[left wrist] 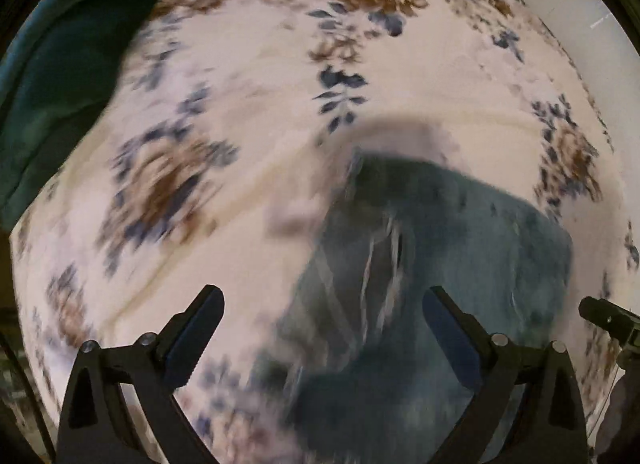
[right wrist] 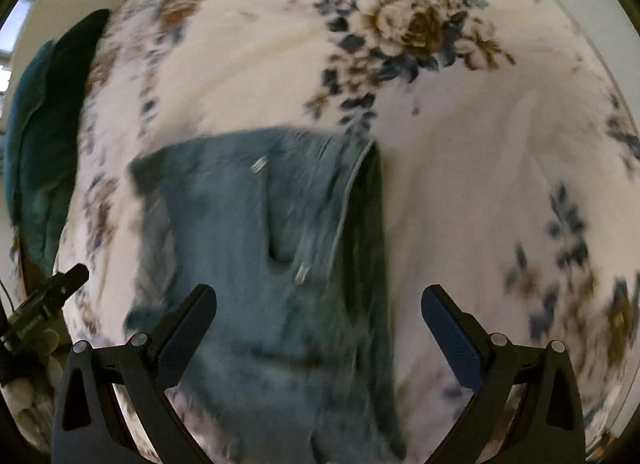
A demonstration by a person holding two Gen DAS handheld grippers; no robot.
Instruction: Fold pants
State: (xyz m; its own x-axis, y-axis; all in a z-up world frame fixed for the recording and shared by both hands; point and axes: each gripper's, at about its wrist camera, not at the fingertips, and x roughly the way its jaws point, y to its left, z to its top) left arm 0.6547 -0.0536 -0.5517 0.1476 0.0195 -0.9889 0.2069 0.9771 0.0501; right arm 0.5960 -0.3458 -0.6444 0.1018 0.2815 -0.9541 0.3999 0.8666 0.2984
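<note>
- My left tongs point(left wrist: 324, 304) are spread wide and grip nothing; they hang over the blue denim pants point(left wrist: 432, 264).
- My right tongs point(right wrist: 320, 304) are spread just as wide, also gripping nothing, above the same pants point(right wrist: 256, 256).
- The pants lie in a folded heap on the flowered bedspread point(right wrist: 460, 144), toward its near edge, one folded edge raised.
- A dark green cloth point(left wrist: 60, 56) sits at the bedspread's far left corner.
- Both views are blurred.
</note>
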